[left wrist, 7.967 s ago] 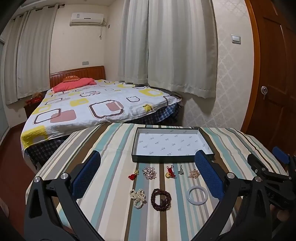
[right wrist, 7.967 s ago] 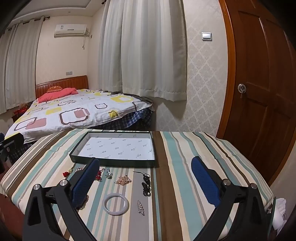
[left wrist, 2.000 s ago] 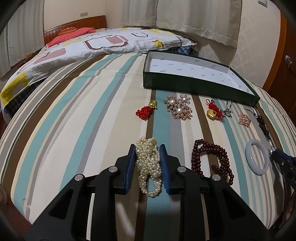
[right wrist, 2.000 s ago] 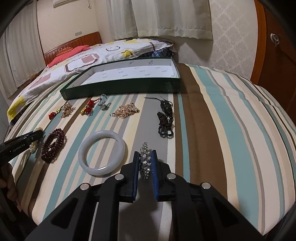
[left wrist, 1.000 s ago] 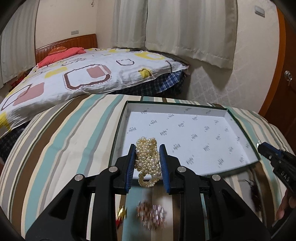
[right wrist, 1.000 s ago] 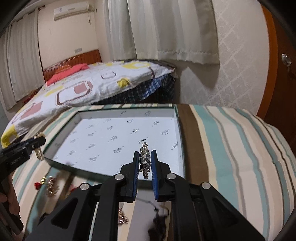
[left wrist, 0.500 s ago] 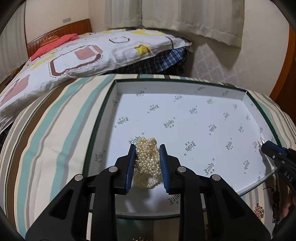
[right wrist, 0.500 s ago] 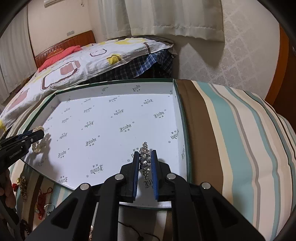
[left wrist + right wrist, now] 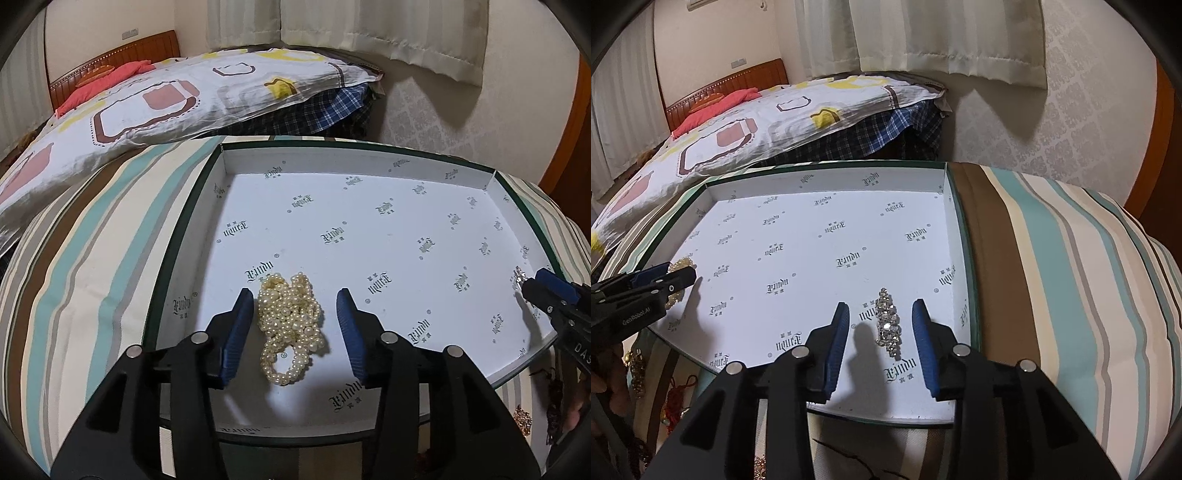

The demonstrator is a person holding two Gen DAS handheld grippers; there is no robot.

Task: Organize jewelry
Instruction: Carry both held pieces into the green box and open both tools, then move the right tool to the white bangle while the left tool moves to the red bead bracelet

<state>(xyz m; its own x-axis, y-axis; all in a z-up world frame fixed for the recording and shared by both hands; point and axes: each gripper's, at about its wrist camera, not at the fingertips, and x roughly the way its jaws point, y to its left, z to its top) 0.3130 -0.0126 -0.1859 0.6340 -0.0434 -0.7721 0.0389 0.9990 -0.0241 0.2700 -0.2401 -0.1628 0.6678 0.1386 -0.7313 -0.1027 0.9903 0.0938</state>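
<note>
A shallow green box with a white printed lining (image 9: 369, 173) (image 9: 827, 184) lies on the striped table. My left gripper (image 9: 295, 325) is open over the box's near left part, and a pearl bracelet (image 9: 290, 325) lies loose on the lining between its fingers. My right gripper (image 9: 881, 328) is open over the near right part, with a rhinestone brooch (image 9: 888, 323) lying on the lining between its fingers. The left gripper also shows at the left in the right wrist view (image 9: 665, 278). The right gripper shows at the right in the left wrist view (image 9: 535, 286).
Other jewelry lies on the striped cloth in front of the box: gold and red pieces (image 9: 639, 369) at the left, a gold piece (image 9: 522, 419) at the right. A bed (image 9: 147, 92) stands beyond the table, curtains and a wooden door behind.
Both grippers have opened. The pearl bracelet and the brooch have been let go and now lie on the box lining.
</note>
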